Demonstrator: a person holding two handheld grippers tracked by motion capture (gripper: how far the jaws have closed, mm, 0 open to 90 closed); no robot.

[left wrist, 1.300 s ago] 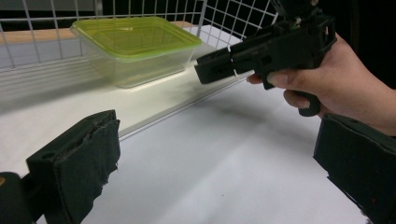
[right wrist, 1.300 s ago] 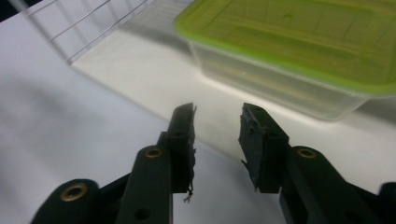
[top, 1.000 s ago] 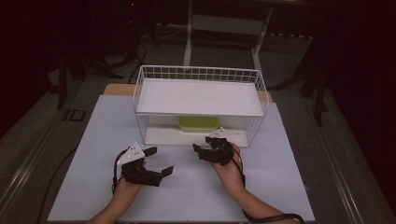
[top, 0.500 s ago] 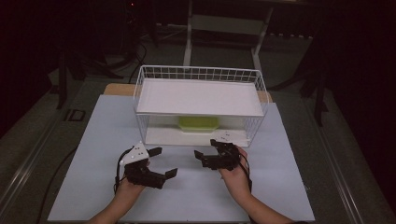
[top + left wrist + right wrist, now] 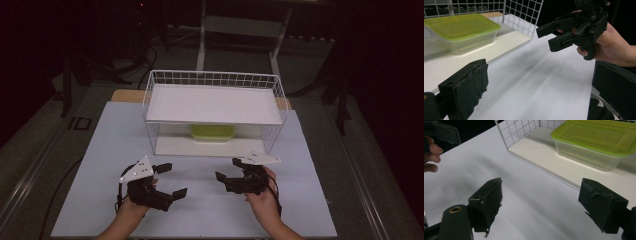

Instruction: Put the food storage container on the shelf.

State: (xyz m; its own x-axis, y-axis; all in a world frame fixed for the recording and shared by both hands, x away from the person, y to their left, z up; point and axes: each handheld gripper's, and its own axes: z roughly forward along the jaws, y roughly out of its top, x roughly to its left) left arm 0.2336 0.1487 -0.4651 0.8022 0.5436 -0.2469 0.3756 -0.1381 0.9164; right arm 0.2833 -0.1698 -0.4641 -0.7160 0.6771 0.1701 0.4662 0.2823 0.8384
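A clear container with a green lid (image 5: 212,132) (image 5: 461,30) (image 5: 596,142) sits on the lower shelf of a white wire rack (image 5: 214,102). My left gripper (image 5: 172,180) (image 5: 539,87) hovers over the white tabletop in front of the rack's left side, open with nothing between its jaws. My right gripper (image 5: 227,169) (image 5: 544,202) is held in front of the rack's right side, also open and empty. The left gripper view shows the right gripper (image 5: 546,37) in a hand, its jaws apart. One jaw of the left gripper (image 5: 441,132) appears at the top left of the right gripper view.
The rack's upper shelf (image 5: 215,100) is a bare white board over the container. The white tabletop (image 5: 200,210) stretches between the rack and the near edge. Dark floor and stand legs (image 5: 202,45) lie beyond the table.
My right gripper has drawn back from the rack's front toward the near edge. The left gripper has barely shifted. Both stay open.
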